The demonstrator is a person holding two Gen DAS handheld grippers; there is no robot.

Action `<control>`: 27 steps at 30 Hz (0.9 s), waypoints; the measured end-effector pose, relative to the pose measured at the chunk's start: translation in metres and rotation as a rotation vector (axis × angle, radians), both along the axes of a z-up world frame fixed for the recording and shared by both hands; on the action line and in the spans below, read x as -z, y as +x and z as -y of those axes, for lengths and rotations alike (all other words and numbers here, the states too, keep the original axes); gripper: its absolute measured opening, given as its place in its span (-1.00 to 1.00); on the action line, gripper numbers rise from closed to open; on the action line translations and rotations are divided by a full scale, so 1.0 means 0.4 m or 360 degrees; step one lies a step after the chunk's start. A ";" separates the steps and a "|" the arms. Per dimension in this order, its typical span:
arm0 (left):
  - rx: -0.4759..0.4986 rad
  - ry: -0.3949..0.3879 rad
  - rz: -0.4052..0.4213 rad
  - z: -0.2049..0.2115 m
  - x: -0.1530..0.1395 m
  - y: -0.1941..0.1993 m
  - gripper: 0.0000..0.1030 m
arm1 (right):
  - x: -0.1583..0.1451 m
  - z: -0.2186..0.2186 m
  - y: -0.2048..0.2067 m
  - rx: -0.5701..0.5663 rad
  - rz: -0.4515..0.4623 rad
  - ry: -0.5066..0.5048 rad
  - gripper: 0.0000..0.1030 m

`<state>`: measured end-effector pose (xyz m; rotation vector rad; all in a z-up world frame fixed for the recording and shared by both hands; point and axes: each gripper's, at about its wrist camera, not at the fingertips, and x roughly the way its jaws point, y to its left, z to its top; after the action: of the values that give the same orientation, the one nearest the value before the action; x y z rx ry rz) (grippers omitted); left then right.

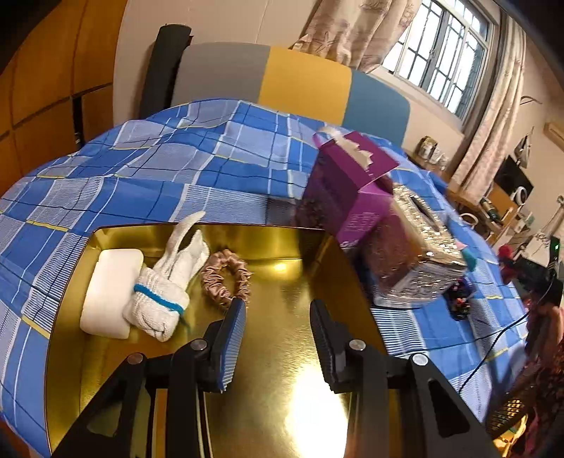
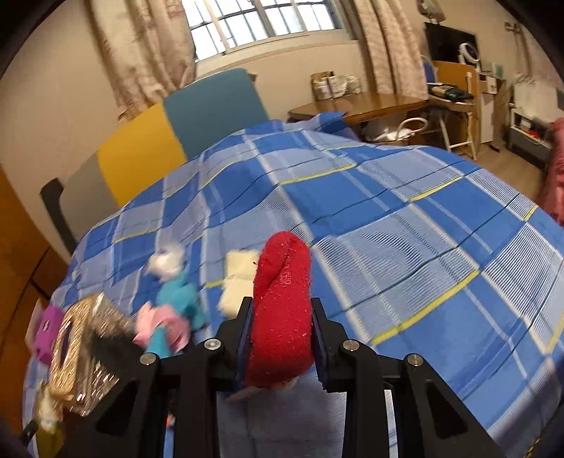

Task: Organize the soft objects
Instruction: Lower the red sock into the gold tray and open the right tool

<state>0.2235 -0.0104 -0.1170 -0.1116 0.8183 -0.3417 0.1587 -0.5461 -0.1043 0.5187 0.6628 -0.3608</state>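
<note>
1. A bed with a blue checked sheet (image 2: 387,211) fills most of both views.
2. Behind it stands a headboard (image 1: 299,81) in grey, yellow and teal panels, against a plain cream wall (image 2: 53,105).
3. A barred window (image 2: 261,21) lets in daylight, with pale patterned curtains (image 2: 148,49) at both sides.
4. A round wooden table (image 2: 363,102) stands near the window.
5. Wooden cupboard doors (image 1: 42,88) are at the left side.

Daylight pours through the barred window (image 1: 440,53), overexposed; glare flares off the gold tray (image 1: 310,398); fisheye bends and darkens edges; the purple box (image 1: 347,186) and teal plush (image 2: 179,299) smear with motion blur.
</note>
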 end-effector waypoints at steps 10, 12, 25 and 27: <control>0.0069 0.0021 -0.0020 -0.019 0.013 -0.047 -0.27 | -0.047 -0.276 -0.029 -0.0376 -0.0010 0.0008 -0.41; 0.0072 0.0049 -0.0013 -0.024 0.017 -0.057 -0.27 | -0.059 -0.369 -0.017 -0.0500 -0.0020 -0.0001 -0.41; -0.0092 0.0011 0.0019 -0.165 0.004 -0.088 -0.27 | -0.062 -0.967 0.150 -0.1166 -0.0059 -0.0010 -0.41; -0.0118 0.0012 0.0017 -0.185 0.004 -0.089 -0.27 | -0.038 -1.030 0.182 -0.1194 -0.0118 -0.0094 -0.41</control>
<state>0.1878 0.0637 -0.1185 -0.1328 0.8026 -0.2691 0.2316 -0.1339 -0.0891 0.1728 0.8641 0.3076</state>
